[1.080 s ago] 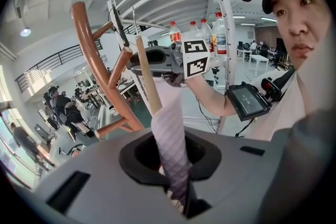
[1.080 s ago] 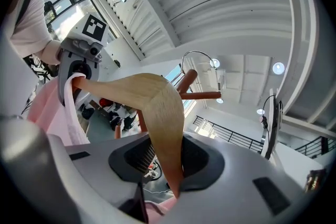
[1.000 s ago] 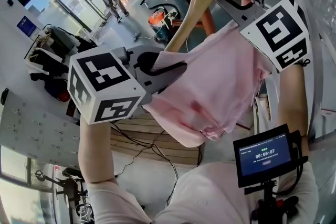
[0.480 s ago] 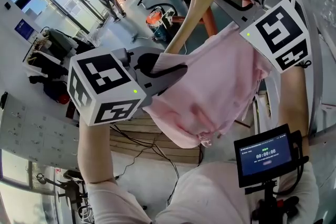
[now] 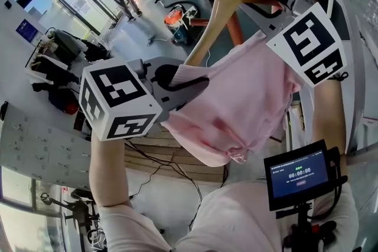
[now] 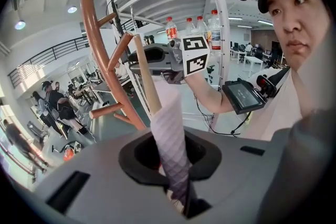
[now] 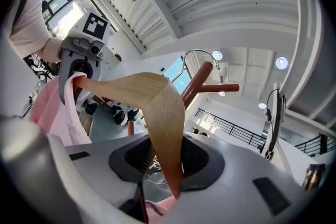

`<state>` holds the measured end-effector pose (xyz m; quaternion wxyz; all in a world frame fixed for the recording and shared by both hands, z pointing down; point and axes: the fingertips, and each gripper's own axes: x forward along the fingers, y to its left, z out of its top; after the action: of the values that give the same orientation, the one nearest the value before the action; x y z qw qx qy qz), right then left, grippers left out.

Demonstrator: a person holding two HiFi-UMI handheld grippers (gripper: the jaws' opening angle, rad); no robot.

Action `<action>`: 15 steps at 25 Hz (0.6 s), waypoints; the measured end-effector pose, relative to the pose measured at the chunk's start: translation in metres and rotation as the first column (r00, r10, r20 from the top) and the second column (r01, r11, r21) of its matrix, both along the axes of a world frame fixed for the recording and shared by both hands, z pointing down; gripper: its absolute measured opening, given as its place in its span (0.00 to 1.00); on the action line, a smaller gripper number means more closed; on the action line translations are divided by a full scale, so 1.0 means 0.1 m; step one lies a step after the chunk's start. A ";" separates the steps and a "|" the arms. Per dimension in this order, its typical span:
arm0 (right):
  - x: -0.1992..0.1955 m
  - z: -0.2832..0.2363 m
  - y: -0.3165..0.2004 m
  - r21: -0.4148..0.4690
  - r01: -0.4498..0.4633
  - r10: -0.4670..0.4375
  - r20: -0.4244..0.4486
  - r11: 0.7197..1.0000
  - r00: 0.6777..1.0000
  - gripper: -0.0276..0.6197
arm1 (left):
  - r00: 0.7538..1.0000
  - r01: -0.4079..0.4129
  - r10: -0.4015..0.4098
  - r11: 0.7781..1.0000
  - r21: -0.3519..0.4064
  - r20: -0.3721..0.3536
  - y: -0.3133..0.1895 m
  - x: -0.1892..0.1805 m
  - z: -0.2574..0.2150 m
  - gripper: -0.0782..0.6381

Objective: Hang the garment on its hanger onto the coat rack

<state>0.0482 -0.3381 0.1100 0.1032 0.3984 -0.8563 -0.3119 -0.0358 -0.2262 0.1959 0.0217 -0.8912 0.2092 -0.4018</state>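
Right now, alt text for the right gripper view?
The right hand-held gripper clamps one arm of a wooden hanger carrying a pink garment; the left hand-held gripper holds its far end. Behind stands the brown coat rack.

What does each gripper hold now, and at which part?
Both hold the wooden hanger: the left gripper clamps one arm through the pink garment, the right gripper the other arm, on wood.

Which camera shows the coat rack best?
The left gripper view: the coat rack shows its curved pole and several pegs. The head view has only pole stretches behind the hanger; the right gripper view, the pole's top and one peg.
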 end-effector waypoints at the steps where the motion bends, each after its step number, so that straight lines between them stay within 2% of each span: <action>1: -0.01 0.03 0.01 -0.003 -0.001 0.001 -0.004 1.000 1.000 0.25 | 1.000 0.000 0.000 1.000 -0.005 -0.001 0.01 -0.01 0.03 0.17; 15: -0.05 0.08 0.13 0.014 -0.020 0.020 -0.011 1.000 1.000 0.25 | 1.000 -0.029 0.029 1.000 -0.006 0.004 0.09 -0.07 0.10 0.17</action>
<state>0.0435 -0.3254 0.1178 0.1083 0.4061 -0.8494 -0.3192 -0.0425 -0.2174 0.2059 0.0253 -0.8934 0.1953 -0.4038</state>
